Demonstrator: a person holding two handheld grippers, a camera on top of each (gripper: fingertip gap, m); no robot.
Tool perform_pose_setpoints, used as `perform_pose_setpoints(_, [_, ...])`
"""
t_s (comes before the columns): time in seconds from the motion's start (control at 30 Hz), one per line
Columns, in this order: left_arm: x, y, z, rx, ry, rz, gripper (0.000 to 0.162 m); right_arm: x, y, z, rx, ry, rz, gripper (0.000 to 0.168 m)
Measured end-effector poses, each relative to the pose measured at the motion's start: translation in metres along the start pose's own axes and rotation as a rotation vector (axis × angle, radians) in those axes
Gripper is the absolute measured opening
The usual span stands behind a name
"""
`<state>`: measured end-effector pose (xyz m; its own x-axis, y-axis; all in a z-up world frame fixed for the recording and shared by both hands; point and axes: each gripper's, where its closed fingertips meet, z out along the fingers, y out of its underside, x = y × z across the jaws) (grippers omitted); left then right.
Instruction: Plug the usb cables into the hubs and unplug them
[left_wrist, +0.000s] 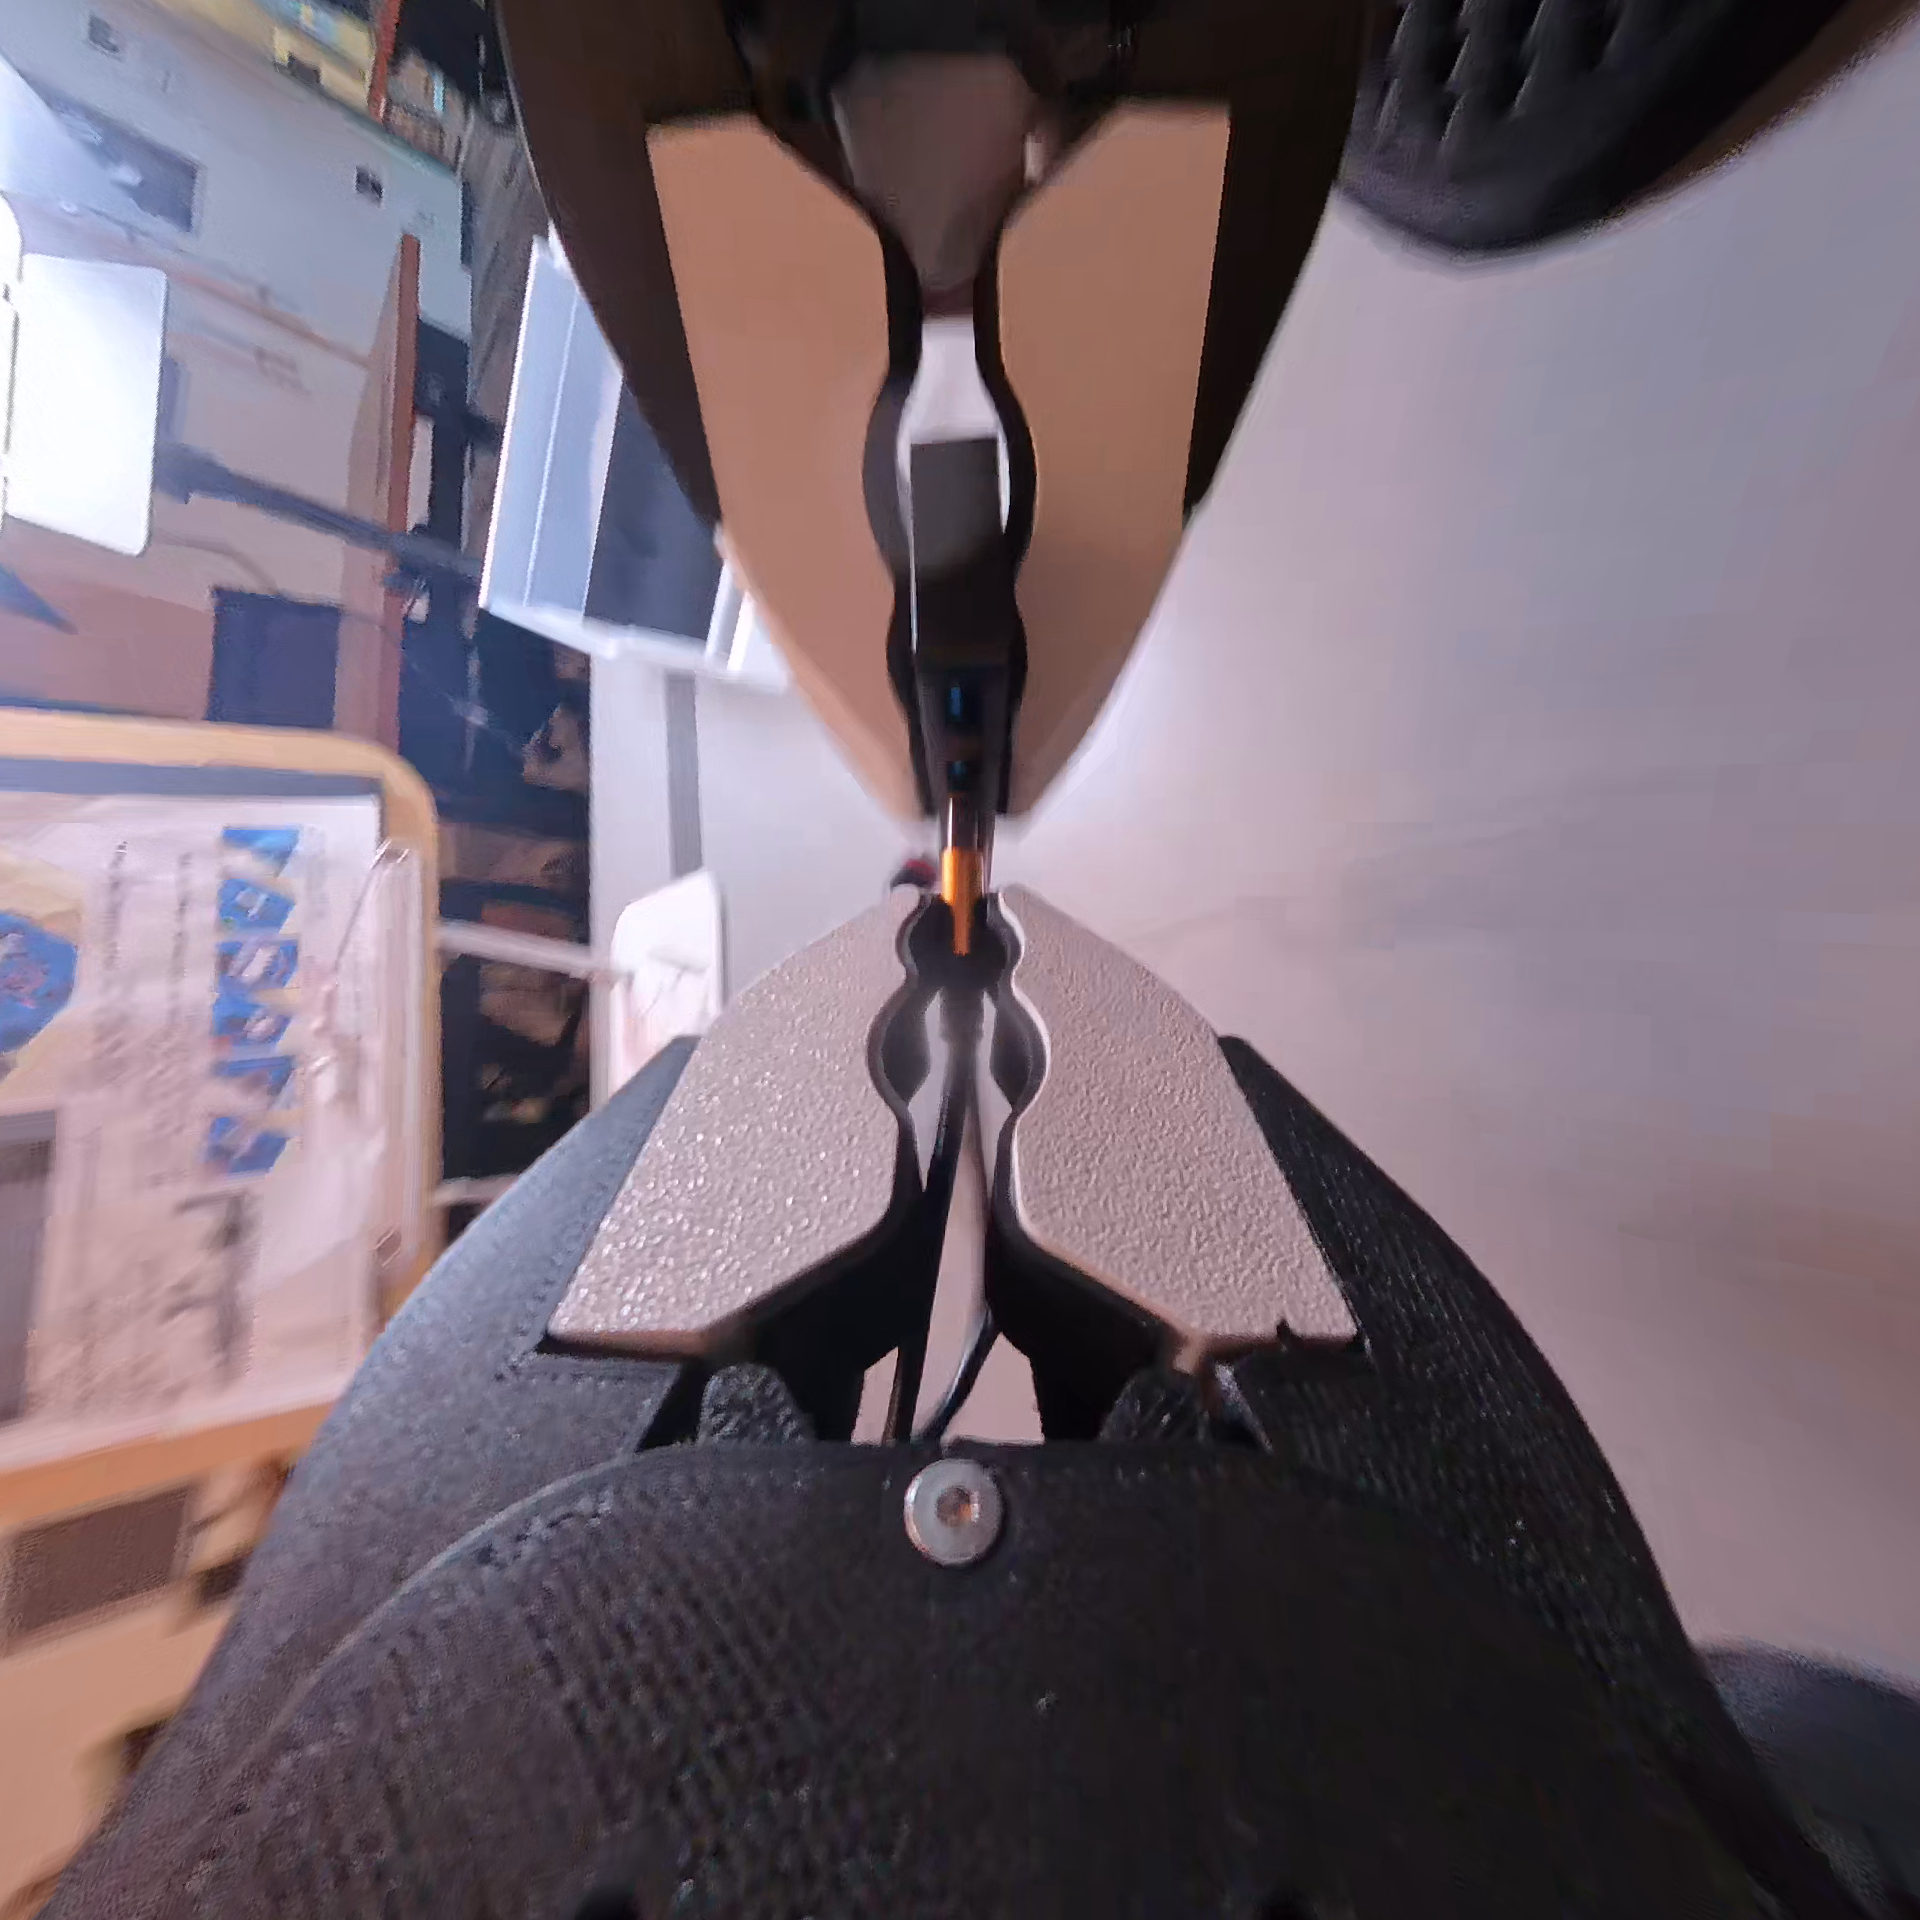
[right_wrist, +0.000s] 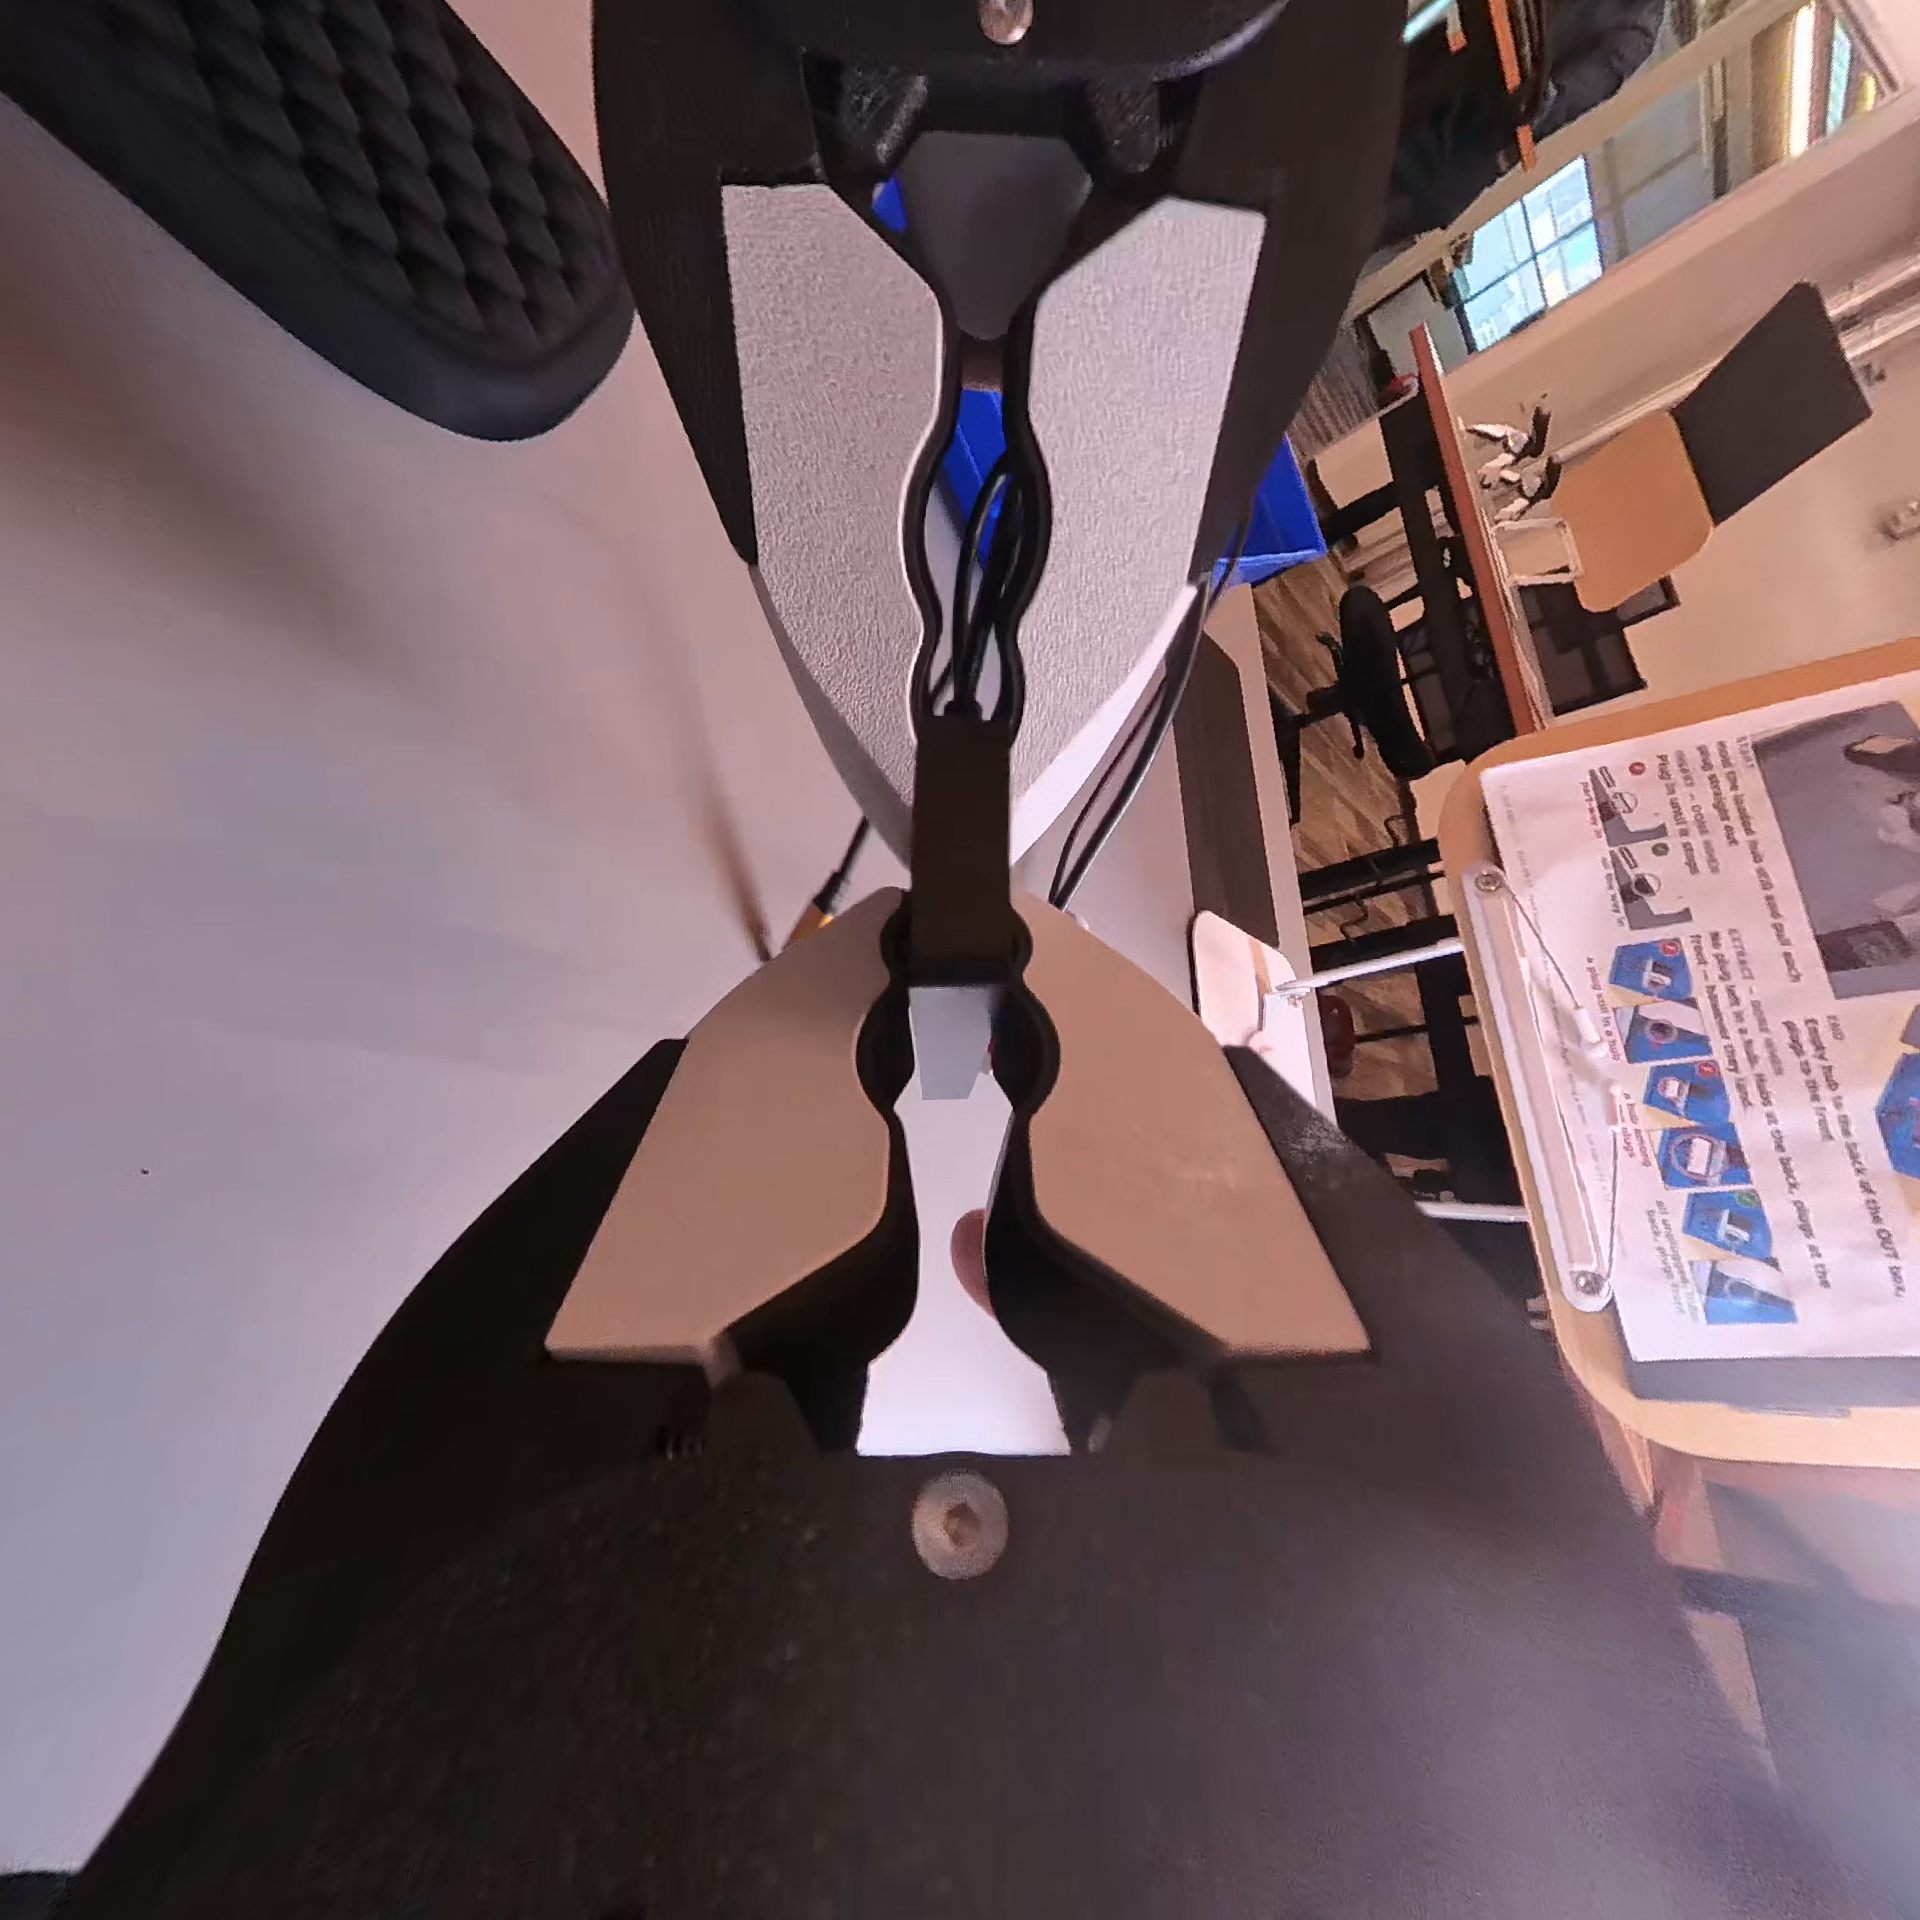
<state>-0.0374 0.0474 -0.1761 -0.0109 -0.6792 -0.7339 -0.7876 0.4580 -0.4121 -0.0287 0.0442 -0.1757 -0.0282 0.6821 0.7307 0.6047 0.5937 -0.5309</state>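
The left gripper (left_wrist: 961, 914), its two fingers faced with pebbled grey pads over ribbed black printed plastic, is clenched on a USB plug (left_wrist: 961, 894), a slim connector with a glossy orange collar. The plug's thin black cable (left_wrist: 940, 1195) trails back between the fingers toward the camera. The plug's long axis runs straight ahead along the fingers. Its metal tip meets the port face of the USB hub (left_wrist: 956, 561), though how deep it sits cannot be told. The hub is a narrow matte-black bar with small blue ports on that face, and it lies in line with the plug, end to end. Opposite, the right gripper (right_wrist: 951, 935) grasps the hub (right_wrist: 956, 831) firmly between smooth tan-grey pads with wavy black inner edges (a pale grey block-shaped end shows just behind the fingertips). Both grippers hang nose to nose above the plain white tabletop (right_wrist: 312, 831). From the right wrist view, black cables pass through the left gripper (right_wrist: 966, 717). A second orange-collared connector (right_wrist: 821, 920) lies on the tabletop to the left, a blue bin (right_wrist: 1288, 520) sits beyond, and a printed instruction sheet (right_wrist: 1714, 987) rests on a wooden board at the right.
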Motion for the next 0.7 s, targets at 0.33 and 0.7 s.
perform_pose_setpoints(0.33, [-0.069,0.03,-0.061,0.167,-0.104,-0.299,0.008,0.057,0.059,-0.038,-0.089,0.228,0.249,0.013])
perform_pose_setpoints(0.7, [0.009,0.034,-0.003,0.287,0.338,-0.59,0.009,0.123,0.054,-0.128,0.203,0.554,0.481,0.013])
